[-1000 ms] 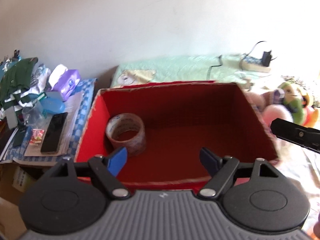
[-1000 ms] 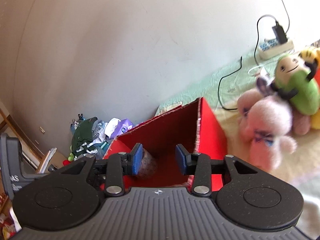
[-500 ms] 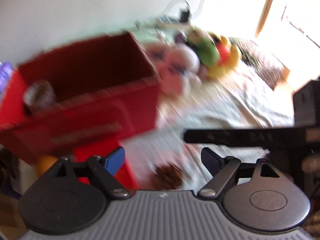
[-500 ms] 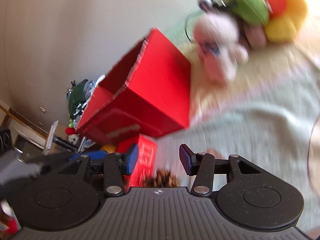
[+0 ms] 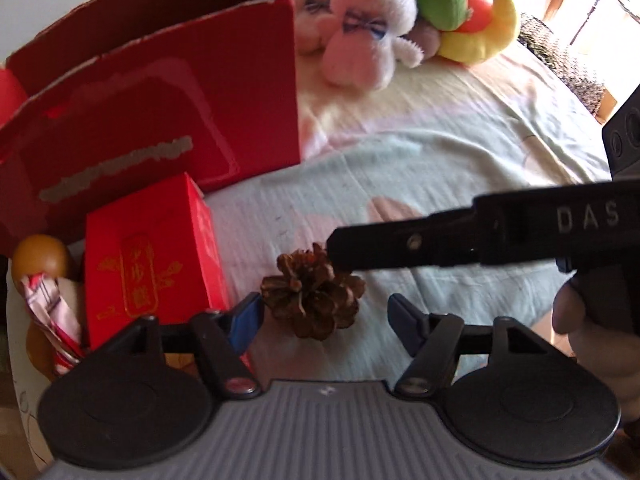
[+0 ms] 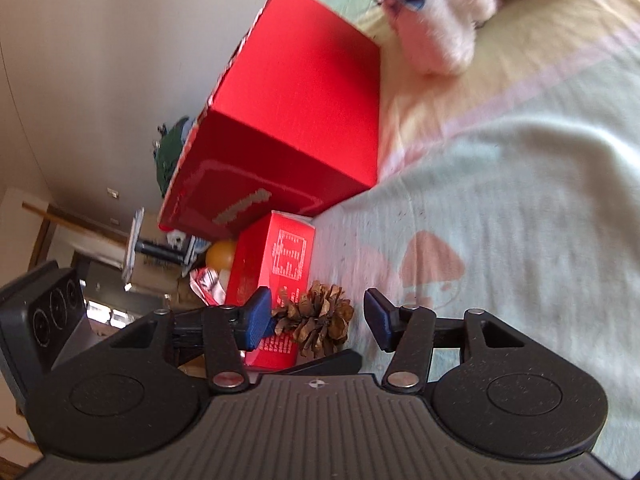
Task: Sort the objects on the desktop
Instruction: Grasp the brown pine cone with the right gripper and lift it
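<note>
A brown pine cone (image 5: 314,292) lies on the pale bedsheet (image 5: 440,184), just ahead of my open left gripper (image 5: 326,318); nothing sits between its blue pads. My right gripper (image 6: 320,314) is open too, and the pine cone (image 6: 316,318) lies between its fingers, nearer the left pad. In the left wrist view the right gripper's black finger (image 5: 440,246) reaches in from the right, its tip over the cone. A small red box (image 5: 150,256) stands left of the cone. Behind it is the large open red carton (image 5: 160,92).
An orange ball (image 5: 40,258) and a crumpled foil wrapper (image 5: 50,316) lie left of the small box. Plush toys (image 5: 400,24) crowd the far side of the bed, right of the carton. A hand (image 5: 588,316) grips the right tool at the right edge.
Both grippers swung down and away from the carton's opening to the pine cone on the sheet. The tape roll inside the carton is out of sight now.
</note>
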`<action>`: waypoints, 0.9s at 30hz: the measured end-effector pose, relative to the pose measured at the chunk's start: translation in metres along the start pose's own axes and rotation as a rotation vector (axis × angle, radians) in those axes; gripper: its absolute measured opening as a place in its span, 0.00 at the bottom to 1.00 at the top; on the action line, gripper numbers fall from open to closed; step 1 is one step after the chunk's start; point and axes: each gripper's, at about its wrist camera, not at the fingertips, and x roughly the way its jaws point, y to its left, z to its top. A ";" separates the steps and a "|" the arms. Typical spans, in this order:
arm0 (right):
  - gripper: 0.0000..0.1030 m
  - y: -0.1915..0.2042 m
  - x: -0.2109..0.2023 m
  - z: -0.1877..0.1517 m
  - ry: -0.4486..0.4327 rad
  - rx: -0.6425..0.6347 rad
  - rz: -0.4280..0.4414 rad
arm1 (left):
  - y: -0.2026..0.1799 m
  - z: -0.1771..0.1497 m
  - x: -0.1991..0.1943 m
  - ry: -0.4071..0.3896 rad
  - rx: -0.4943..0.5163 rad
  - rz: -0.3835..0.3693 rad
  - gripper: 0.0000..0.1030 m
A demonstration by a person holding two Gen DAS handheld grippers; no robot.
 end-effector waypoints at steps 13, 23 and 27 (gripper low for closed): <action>0.51 -0.006 -0.006 0.002 0.068 -0.003 -0.019 | -0.011 0.006 0.007 0.004 0.011 -0.019 0.55; 0.50 0.011 -0.063 0.023 -0.071 -0.020 -0.040 | -0.040 0.035 -0.024 -0.128 0.101 -0.086 0.54; 0.50 0.046 -0.074 0.051 -0.131 -0.114 -0.033 | -0.036 0.061 -0.053 -0.237 0.127 -0.087 0.54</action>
